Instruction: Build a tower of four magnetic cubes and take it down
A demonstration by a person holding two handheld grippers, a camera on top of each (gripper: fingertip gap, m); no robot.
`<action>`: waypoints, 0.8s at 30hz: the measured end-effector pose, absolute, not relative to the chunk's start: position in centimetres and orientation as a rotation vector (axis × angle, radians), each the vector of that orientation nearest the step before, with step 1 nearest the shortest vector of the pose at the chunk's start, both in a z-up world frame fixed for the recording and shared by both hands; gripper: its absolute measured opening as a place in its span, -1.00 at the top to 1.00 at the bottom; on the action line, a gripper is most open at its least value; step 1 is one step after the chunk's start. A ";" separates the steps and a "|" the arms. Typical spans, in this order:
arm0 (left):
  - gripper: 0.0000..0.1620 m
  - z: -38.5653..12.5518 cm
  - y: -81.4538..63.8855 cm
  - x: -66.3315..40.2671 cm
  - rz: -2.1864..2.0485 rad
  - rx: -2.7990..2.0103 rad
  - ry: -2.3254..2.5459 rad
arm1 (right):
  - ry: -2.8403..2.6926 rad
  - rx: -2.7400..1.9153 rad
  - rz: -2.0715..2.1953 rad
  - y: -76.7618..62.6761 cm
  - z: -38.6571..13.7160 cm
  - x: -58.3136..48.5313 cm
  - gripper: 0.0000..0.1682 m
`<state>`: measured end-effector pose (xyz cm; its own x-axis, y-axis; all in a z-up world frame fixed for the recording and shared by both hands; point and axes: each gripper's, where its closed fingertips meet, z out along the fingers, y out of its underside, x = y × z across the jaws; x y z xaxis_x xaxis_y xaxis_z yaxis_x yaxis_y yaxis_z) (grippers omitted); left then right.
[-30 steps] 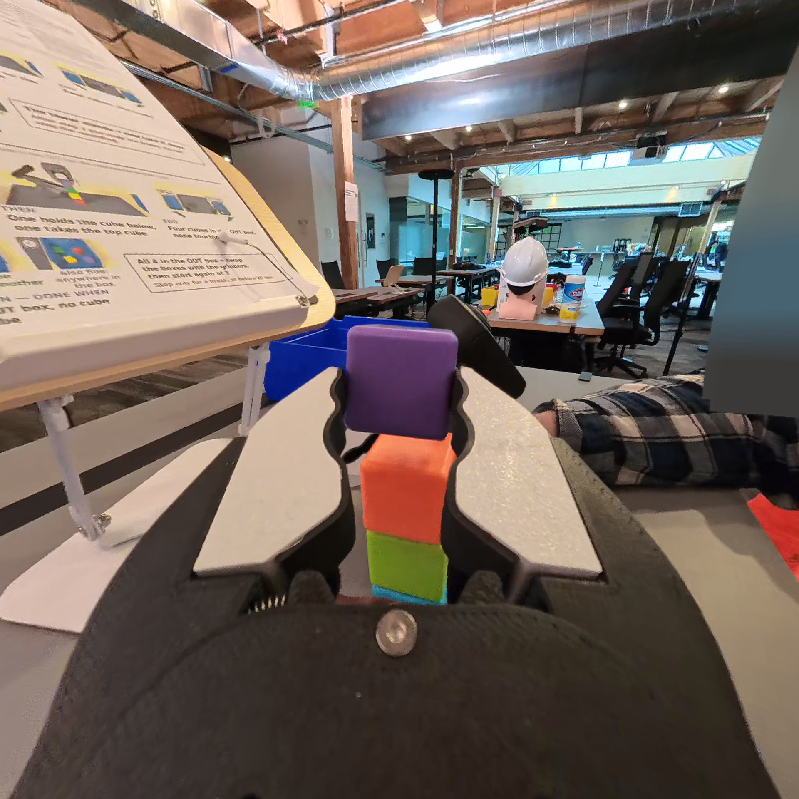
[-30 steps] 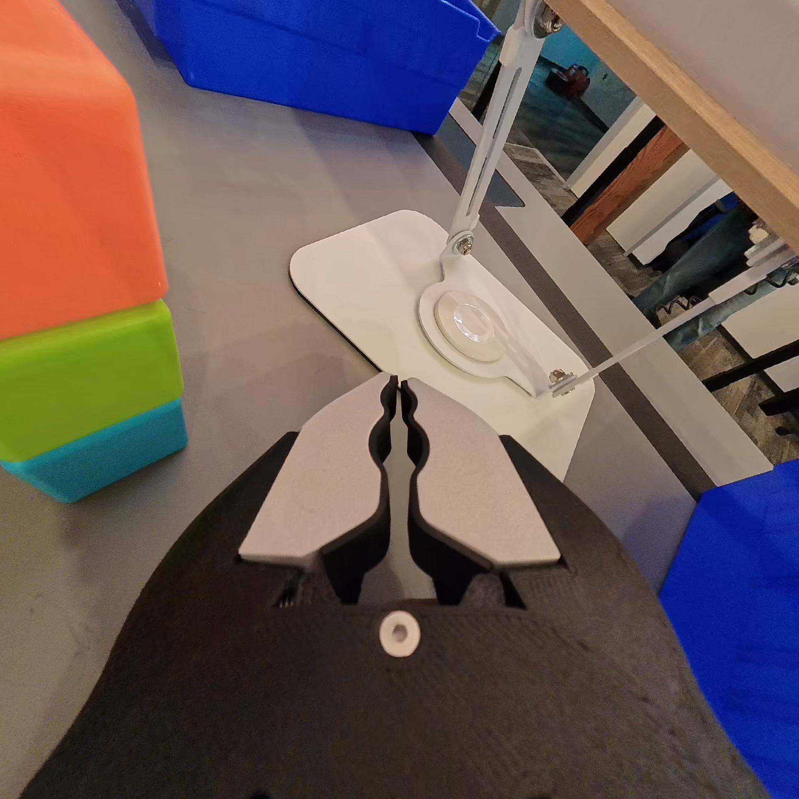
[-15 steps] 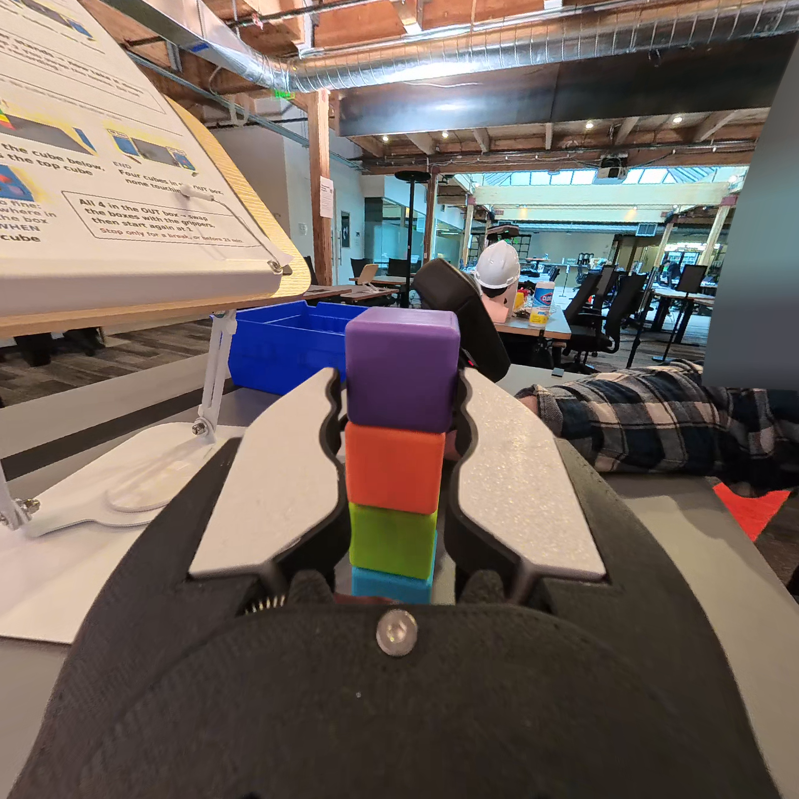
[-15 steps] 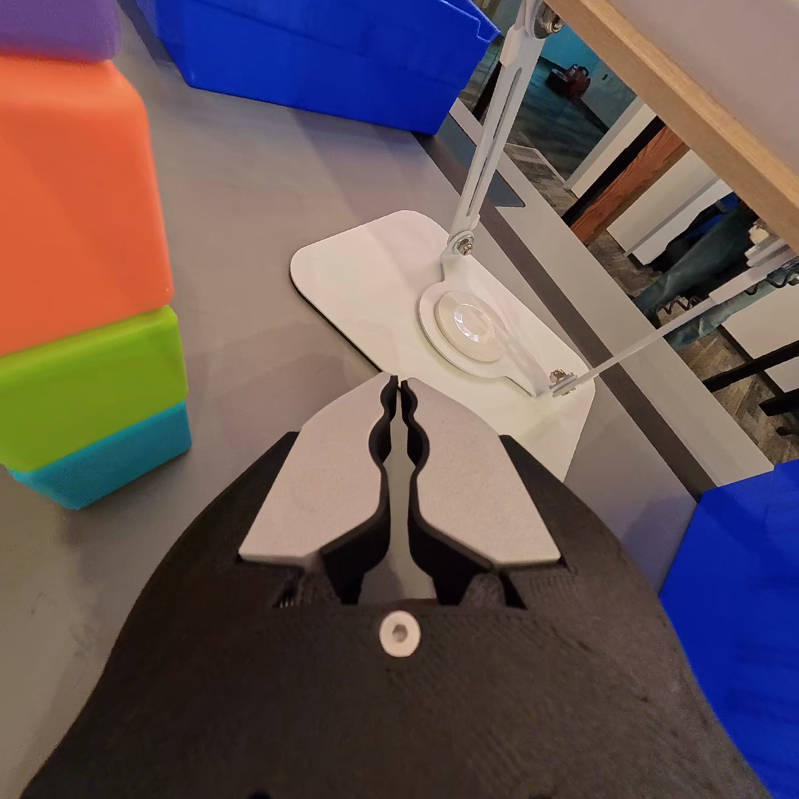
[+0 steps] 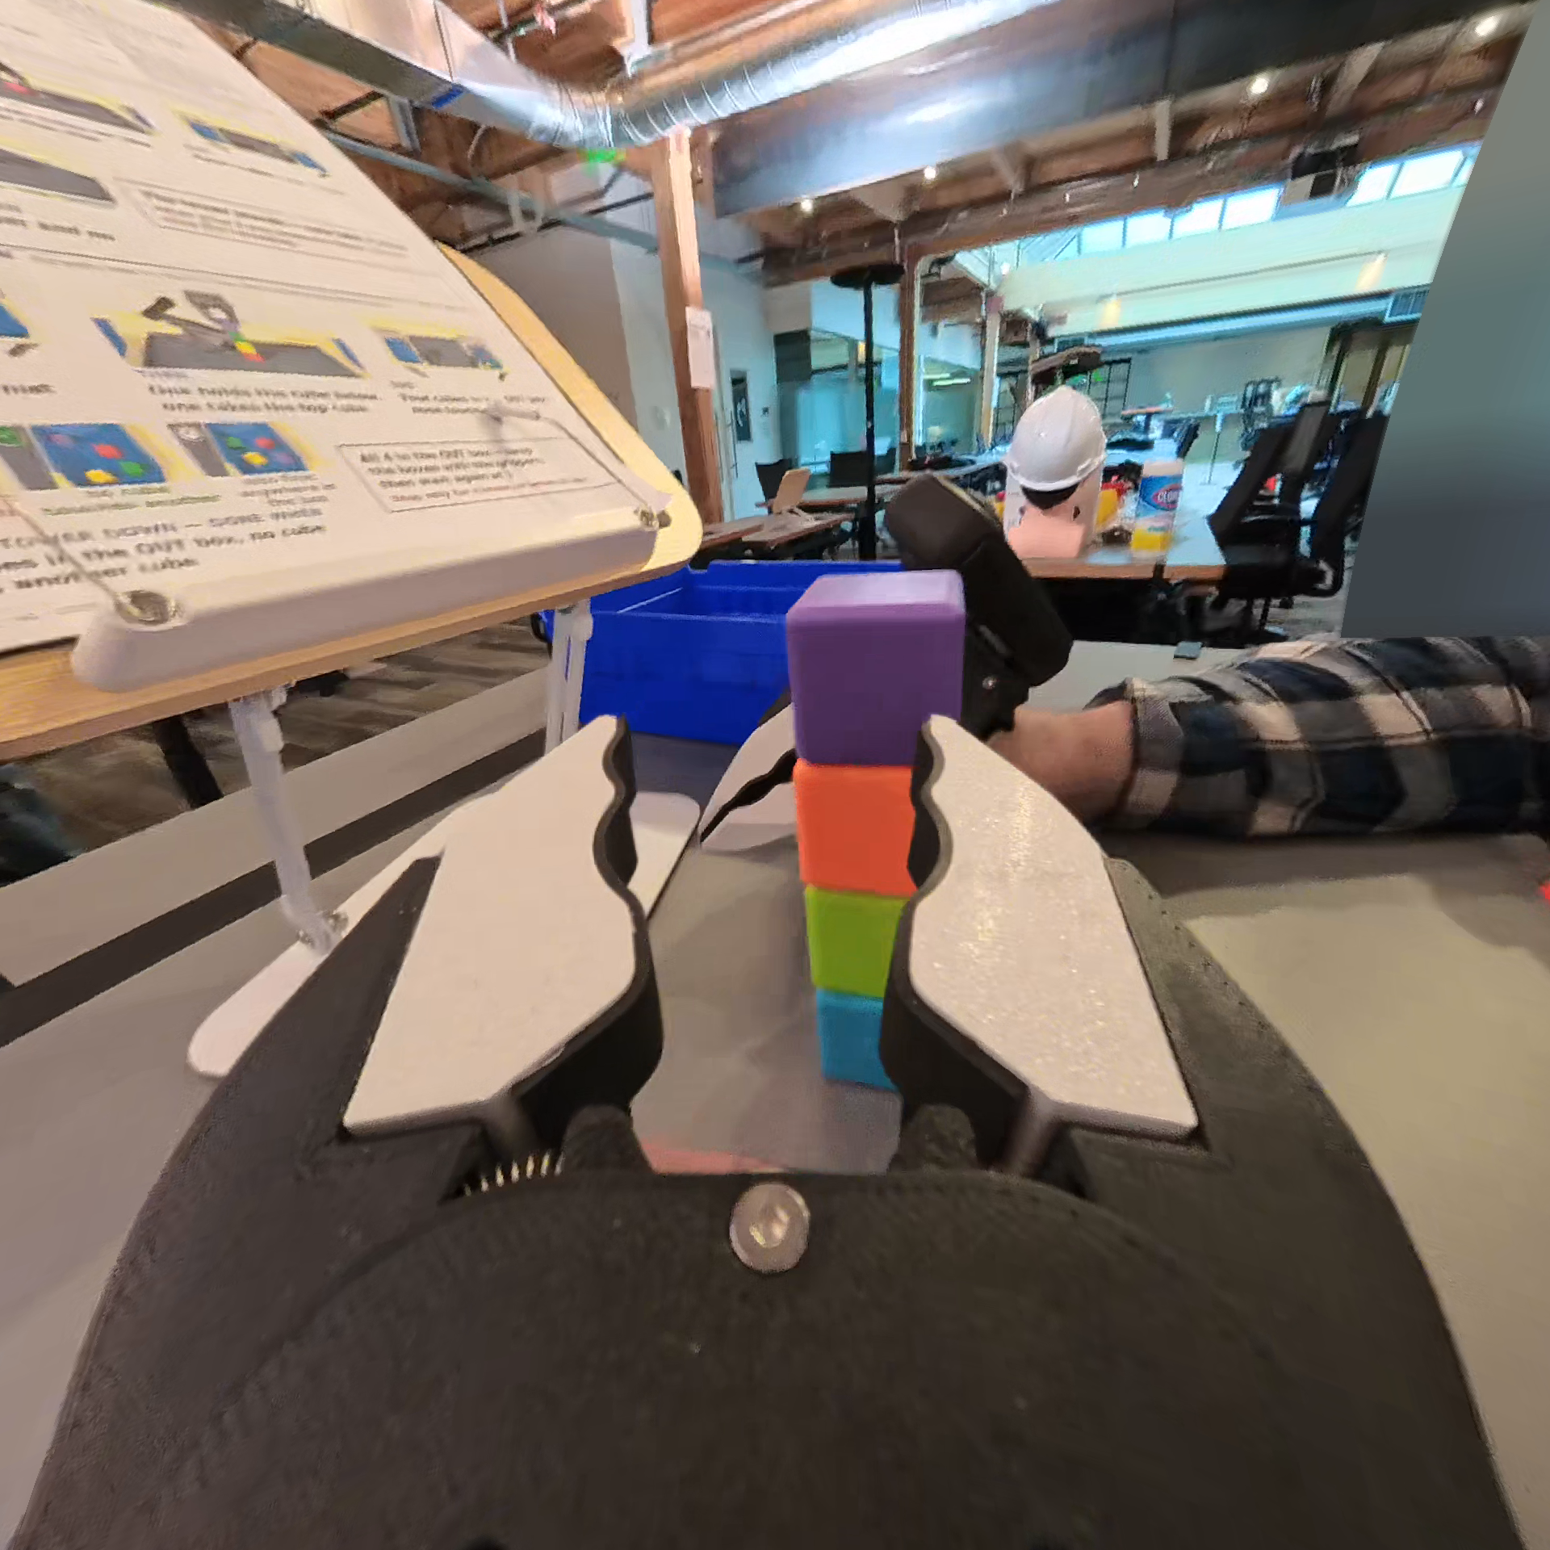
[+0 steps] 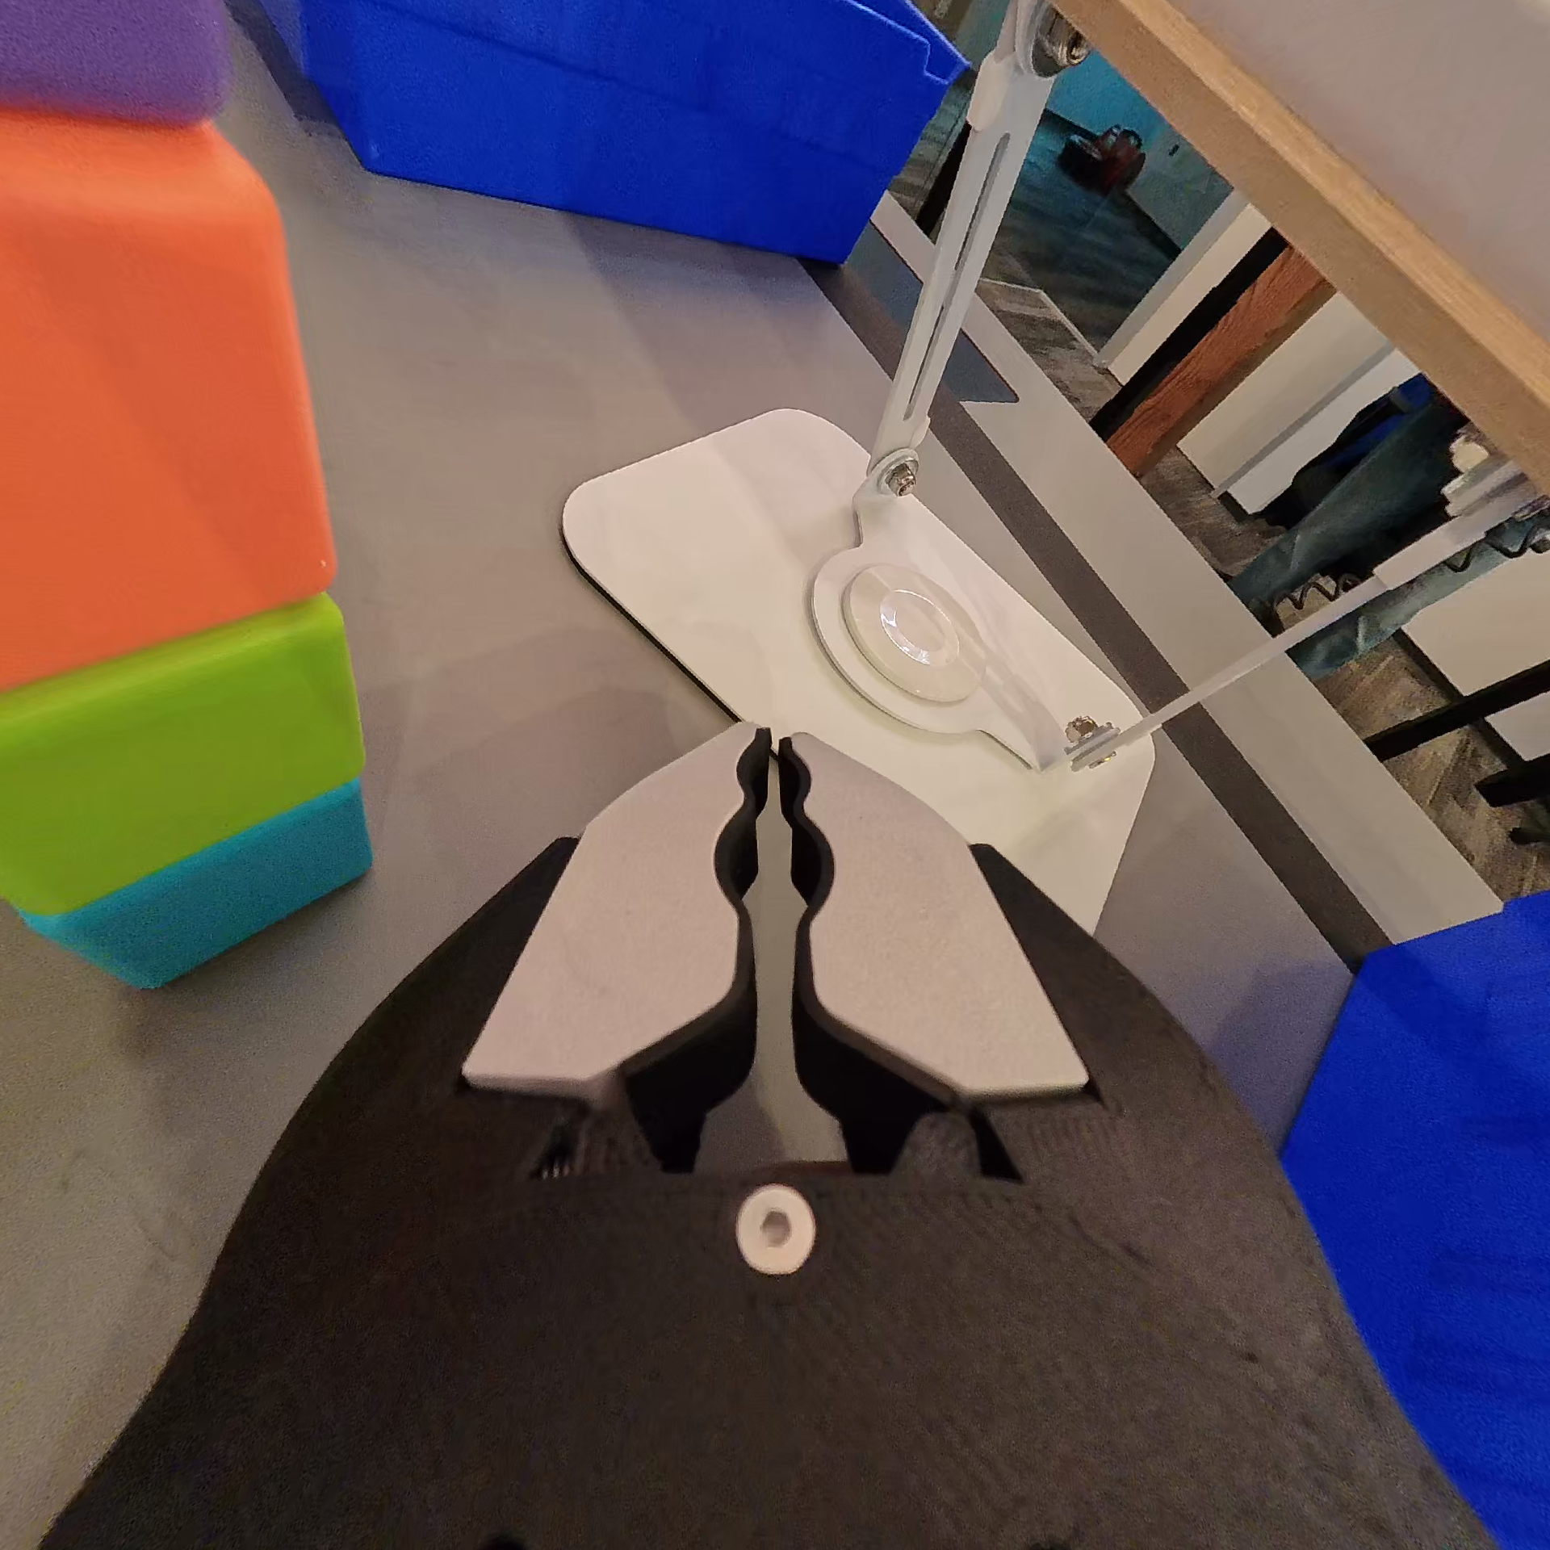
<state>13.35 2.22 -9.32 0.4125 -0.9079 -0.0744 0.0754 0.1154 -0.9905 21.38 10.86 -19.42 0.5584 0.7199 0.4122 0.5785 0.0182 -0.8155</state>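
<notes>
Now the left gripper (image 5: 767, 755) stands wide open and empty; half a second ago its fingers flanked the purple cube, but it has since drawn back. Just beyond, the four-cube tower on the grey table (image 5: 1342, 964) stands nearer its right finger: smooth purple cube (image 5: 876, 663) over orange cube (image 5: 851, 826), green cube (image 5: 849, 939) and teal cube (image 5: 847, 1040). Only the right wrist view shows the right gripper (image 6: 772, 738) nearly closed, empty, right of the tower beside a white stand base (image 6: 713, 545).
</notes>
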 end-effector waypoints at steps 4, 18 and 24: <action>0.17 -11.7 3.4 12.0 -0.887 -1.355 0.866 | -1.102 -1.662 0.161 10.9 -19.4 21.4 0.97; 1.00 -14.0 4.5 10.9 -0.703 -1.412 0.980 | -1.054 -1.677 0.169 11.4 -19.1 22.6 1.00; 1.00 -14.5 7.0 9.7 -0.490 -1.473 0.905 | -1.020 -1.679 0.147 11.8 -18.8 23.0 1.00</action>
